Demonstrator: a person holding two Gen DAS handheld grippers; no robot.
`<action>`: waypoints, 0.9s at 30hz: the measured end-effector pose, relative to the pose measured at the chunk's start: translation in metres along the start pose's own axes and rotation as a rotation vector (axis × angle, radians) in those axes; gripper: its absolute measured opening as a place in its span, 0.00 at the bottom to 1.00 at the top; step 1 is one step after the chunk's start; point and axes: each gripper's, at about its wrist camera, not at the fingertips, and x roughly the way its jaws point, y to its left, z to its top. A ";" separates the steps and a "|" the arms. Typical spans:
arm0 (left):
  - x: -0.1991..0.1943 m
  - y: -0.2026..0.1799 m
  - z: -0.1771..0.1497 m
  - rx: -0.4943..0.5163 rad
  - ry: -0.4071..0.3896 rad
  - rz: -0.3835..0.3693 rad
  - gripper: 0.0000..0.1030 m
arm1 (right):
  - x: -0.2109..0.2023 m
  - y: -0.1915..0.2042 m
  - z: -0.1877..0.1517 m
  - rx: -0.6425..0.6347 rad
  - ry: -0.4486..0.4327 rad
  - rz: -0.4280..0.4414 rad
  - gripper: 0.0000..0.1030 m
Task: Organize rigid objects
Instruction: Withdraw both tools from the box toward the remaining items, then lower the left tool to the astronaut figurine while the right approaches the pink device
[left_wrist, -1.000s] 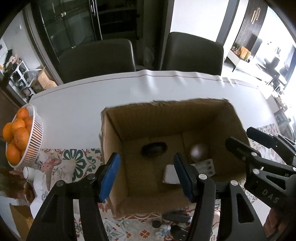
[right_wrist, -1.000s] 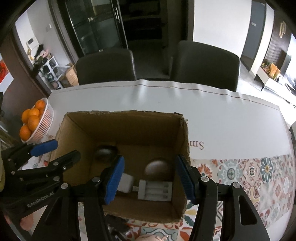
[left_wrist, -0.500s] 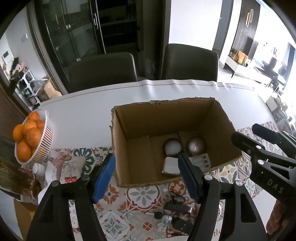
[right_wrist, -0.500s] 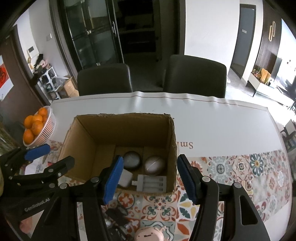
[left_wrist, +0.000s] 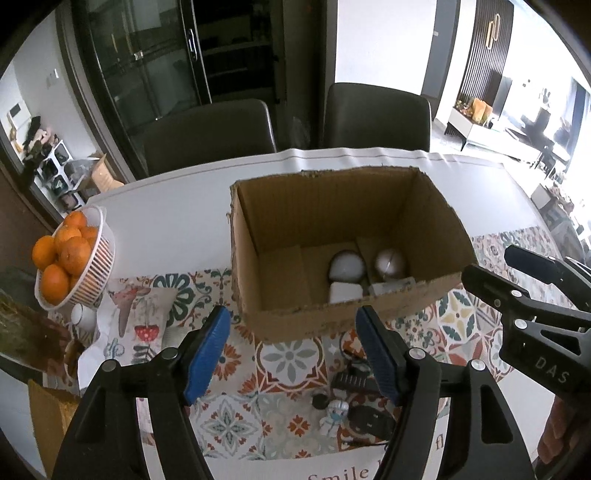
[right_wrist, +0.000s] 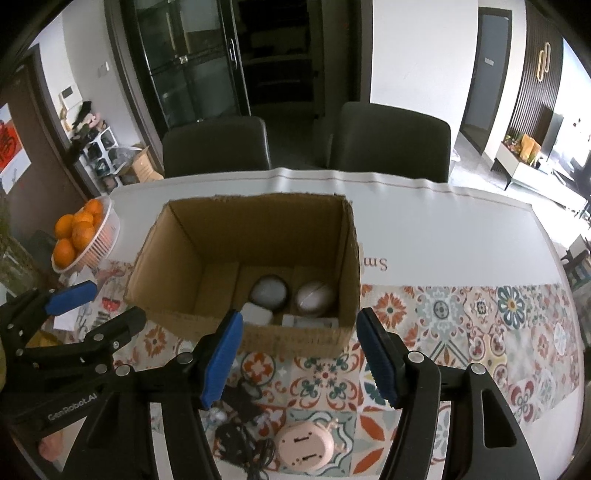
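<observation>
Brown cardboard box (right_wrist: 236, 240) holding a white dome (right_wrist: 267, 291), a pinkish-grey dome (right_wrist: 314, 298) and a white block (right_wrist: 256, 314). White tabletop (right_wrist: 443, 229) under a runner (right_wrist: 480, 314) of orange, teal and red floral tiles, with a pale pink round device (right_wrist: 304, 445) on it. Blue pads on black fingers (left_wrist: 205, 354); oranges (left_wrist: 61, 258) in a white ribbed basket (left_wrist: 96, 271).

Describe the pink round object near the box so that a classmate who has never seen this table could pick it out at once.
Find the open cardboard box on the patterned tablecloth. On the cloth in front of the box's near wall, closer to the camera, lies a pale pink round gadget beside a tangle of black cables. Its pink colour and two dark slots set it apart.
</observation>
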 end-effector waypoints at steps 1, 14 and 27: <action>0.000 0.000 -0.001 -0.001 0.005 -0.001 0.68 | 0.000 0.000 -0.002 0.001 0.006 0.002 0.63; 0.015 -0.005 -0.032 -0.008 0.084 -0.017 0.68 | 0.016 -0.003 -0.036 0.032 0.109 0.029 0.63; 0.034 -0.010 -0.059 -0.016 0.181 -0.062 0.68 | 0.032 -0.008 -0.066 0.075 0.204 0.035 0.63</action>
